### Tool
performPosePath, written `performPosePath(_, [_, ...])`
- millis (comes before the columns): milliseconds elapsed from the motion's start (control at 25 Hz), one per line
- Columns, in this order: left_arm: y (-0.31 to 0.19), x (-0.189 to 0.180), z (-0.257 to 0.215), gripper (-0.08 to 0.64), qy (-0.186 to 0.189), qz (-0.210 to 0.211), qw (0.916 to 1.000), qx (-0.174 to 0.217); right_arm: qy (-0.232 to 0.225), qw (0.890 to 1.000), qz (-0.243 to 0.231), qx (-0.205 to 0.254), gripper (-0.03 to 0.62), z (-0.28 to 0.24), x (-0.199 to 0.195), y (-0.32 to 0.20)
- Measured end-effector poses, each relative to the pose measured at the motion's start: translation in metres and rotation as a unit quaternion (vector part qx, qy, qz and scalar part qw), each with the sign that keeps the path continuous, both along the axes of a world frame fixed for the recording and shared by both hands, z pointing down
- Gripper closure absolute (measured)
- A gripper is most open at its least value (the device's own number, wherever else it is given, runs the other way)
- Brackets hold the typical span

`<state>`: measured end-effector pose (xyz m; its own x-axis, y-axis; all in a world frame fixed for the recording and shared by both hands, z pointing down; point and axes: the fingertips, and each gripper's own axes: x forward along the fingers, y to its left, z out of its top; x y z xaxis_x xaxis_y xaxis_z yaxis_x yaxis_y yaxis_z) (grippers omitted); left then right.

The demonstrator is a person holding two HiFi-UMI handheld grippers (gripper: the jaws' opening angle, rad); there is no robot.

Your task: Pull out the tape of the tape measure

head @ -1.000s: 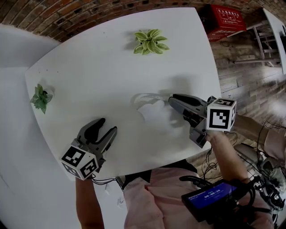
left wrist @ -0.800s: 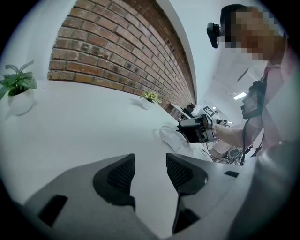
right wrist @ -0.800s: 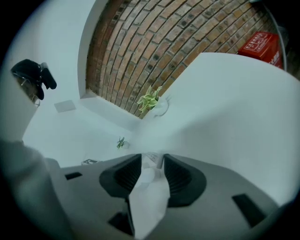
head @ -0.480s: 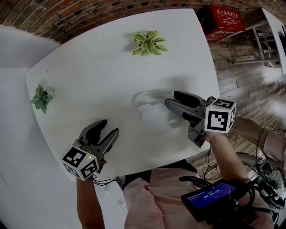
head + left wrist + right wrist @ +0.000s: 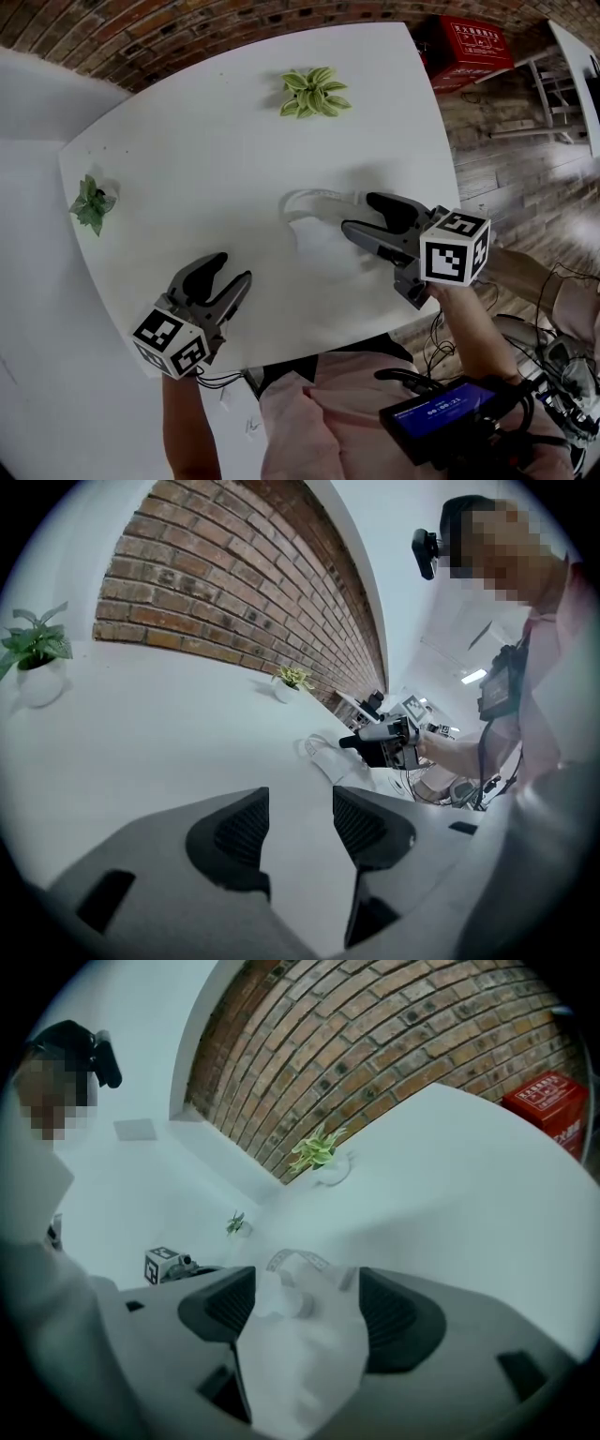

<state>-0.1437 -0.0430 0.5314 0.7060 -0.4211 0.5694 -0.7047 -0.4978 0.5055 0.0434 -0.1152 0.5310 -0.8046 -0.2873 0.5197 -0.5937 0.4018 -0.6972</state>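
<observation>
Tape measure (image 5: pixel 322 242) in white plastic lies on the white desk (image 5: pixel 206 159), in the right half and somewhat nearer the near edge than the far one. Its tape (image 5: pixel 309 196) is drawn out and curls in a loose loop on the side toward the far edge; in the right gripper view the same tape (image 5: pixel 298 1258) arcs just beyond the case (image 5: pixel 300 1335).

We see the right gripper (image 5: pixel 357 214) reaching in from the desk's right edge, tilted down toward the surface. Its jaws have just been opening and now stand spread wide. The tape measure's case sits between them, filling most of the gap, but the jaws do not pinch it; whether either jaw brushes its side we cannot tell. The marker cube (image 5: pixel 454 249) of this gripper sits at its rear, over the desk's right edge.

The left gripper (image 5: pixel 228 270) hovers over the near edge of the desk toward the near left corner, well apart from the tape measure. Its jaws are parted, and in the left gripper view only bare desk shows between them.

A potted plant with pale striped leaves (image 5: pixel 315 91) stands near the far edge, and a smaller dark green potted plant (image 5: pixel 92 204) stands by the left edge. A brick wall (image 5: pixel 141 37) runs behind the desk, and a red box (image 5: pixel 478 42) rests on the floor past the far right corner.
</observation>
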Motion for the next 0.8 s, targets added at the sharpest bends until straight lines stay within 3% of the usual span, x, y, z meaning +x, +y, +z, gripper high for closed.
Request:
performPosePath(440, [0.001,-0.001,-0.022,0.339,0.003,-0.020,0.9995,0.026,-0.002,1.000,0.004,0.027,0.246,-0.021,0.005,0.001])
performPosePath(800, [0.003,-0.006,-0.060,0.361,0.004,-0.063,0.9951,0.075,-0.010,0.998,-0.002,0.062,0.252,-0.053,0.002,0.007])
